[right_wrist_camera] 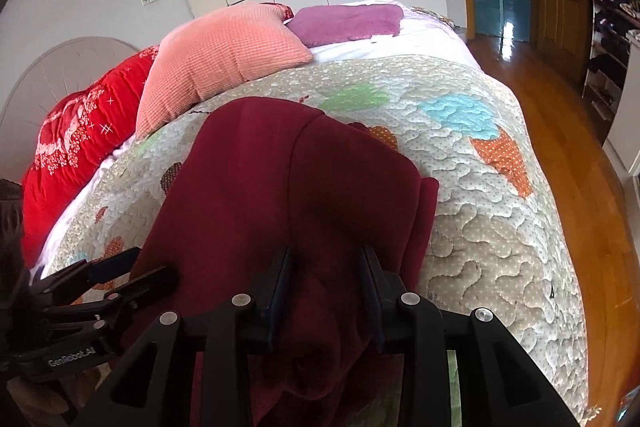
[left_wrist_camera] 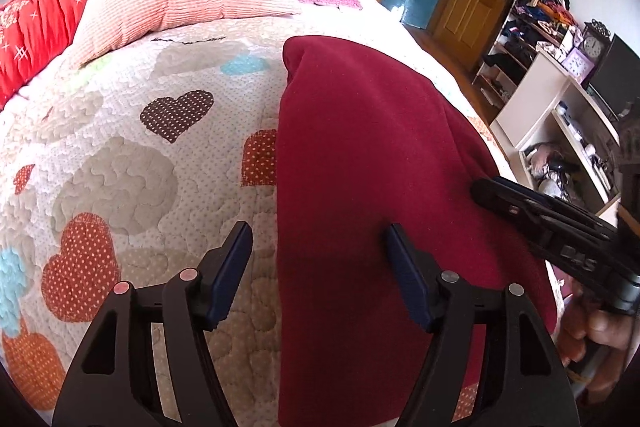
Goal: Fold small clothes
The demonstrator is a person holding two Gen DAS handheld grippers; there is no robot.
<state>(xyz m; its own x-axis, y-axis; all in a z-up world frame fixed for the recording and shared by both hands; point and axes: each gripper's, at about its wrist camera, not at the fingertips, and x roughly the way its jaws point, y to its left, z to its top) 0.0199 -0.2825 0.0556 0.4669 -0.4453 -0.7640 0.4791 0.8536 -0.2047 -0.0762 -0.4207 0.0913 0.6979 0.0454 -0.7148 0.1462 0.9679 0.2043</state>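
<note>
a dark red garment of soft, fleecy cloth lies folded lengthwise into a long strip on a quilted bedspread, near the bed's right edge. the bedspread is puckered, cream with tiny dots, patched with polka-dot hearts in brown, orange and pale blue. the left gripper, black plastic with flat blue pads, stands spread wide and released, straddling the garment's straight left edge without pressing it. the right gripper is partly closed, with a raised, rumpled bunch of the red cloth between its narrow jaws; whether the pads actually pinch it cannot be told. at the head of the bed rest a ribbed pink pillow, a puffy red quilt and a fuzzy purple cloth.
</note>
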